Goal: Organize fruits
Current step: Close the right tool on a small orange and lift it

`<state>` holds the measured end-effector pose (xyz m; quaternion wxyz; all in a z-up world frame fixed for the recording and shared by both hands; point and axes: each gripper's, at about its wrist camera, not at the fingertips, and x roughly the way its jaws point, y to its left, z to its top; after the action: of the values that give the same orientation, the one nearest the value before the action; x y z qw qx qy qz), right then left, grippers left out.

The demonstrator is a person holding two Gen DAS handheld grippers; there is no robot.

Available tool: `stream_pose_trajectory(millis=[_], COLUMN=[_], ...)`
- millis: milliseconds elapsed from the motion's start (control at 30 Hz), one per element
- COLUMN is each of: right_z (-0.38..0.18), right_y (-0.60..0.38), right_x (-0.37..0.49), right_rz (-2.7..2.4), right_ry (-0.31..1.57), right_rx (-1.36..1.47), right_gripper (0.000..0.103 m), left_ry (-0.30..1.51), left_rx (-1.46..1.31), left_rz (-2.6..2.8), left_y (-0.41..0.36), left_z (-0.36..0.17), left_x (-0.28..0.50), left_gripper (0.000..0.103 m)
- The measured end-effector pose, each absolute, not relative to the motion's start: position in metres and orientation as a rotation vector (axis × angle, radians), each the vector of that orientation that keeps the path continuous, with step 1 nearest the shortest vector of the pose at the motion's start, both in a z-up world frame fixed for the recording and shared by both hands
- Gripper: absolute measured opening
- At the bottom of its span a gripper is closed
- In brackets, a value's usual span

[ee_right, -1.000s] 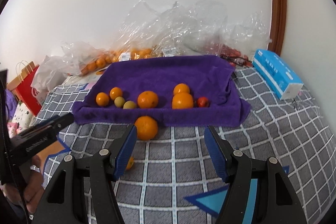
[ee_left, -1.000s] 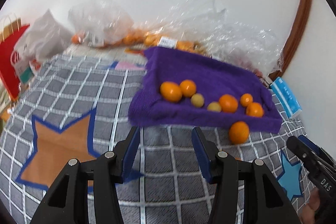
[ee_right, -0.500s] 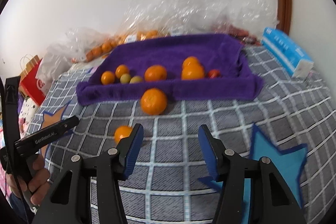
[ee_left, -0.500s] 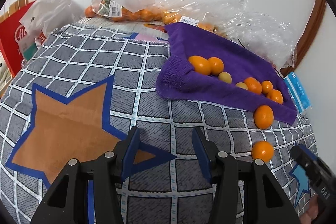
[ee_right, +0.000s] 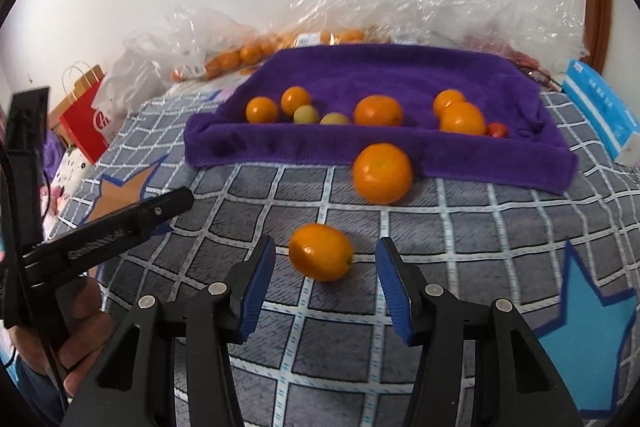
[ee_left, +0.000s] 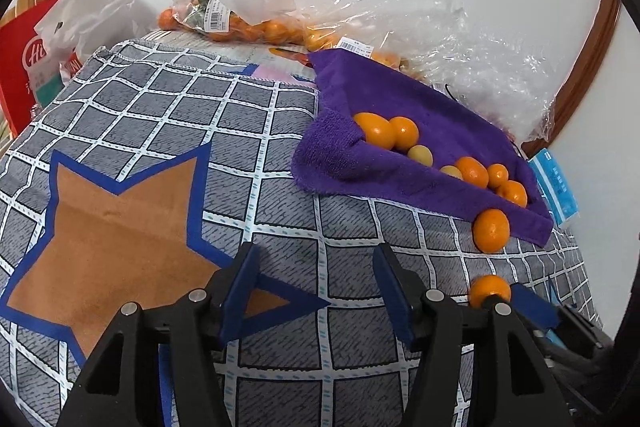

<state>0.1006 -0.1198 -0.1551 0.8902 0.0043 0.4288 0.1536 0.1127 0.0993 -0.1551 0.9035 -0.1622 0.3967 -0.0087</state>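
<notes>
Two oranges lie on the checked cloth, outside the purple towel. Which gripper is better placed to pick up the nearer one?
Right. The right gripper is open with the small orange just ahead between its fingers. The left gripper faces bare checked cloth.

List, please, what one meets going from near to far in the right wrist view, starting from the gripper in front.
right gripper → small orange between its open fingers → larger orange at the towel's edge → purple towel with fruits → plastic bags by the wall.

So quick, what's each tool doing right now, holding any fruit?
Left tool: open, holding nothing.
Right tool: open around the small orange, not gripping it; it's been closing.
</notes>
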Motion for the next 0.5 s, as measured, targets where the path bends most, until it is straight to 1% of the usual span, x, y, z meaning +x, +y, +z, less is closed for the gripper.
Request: stream_pose_trajectory(millis=[33,100,133,500], right_z=[-0.157,-0.161,-0.161,-0.146], right_y=[-0.118,-0.114,-0.114,-0.153], right_x=[0.101,0.104,0.104,0.094], right_rz=[0.314,0.287,0.292,0.196], right_ry=[0.894,0.906,0.906,0.824], right_rx=[0.001,-0.03,-0.027,-0.014], right_gripper=[0.05,0.044,0.037,0.037], left_ry=[0.819,0.819,0.819,0.827], left_rx=[-0.338,-0.34,-0.339,-0.305], left_rz=[-0.02,-0.021,-0.02,-0.022], left_y=[0.1,0.099,0.099,0.094], left_z=[-0.155,-0.155,-0.155,-0.156], left_x=[0.112,0.112,0.112,0.112], left_gripper=[0.059,0.061,0.061,0.068])
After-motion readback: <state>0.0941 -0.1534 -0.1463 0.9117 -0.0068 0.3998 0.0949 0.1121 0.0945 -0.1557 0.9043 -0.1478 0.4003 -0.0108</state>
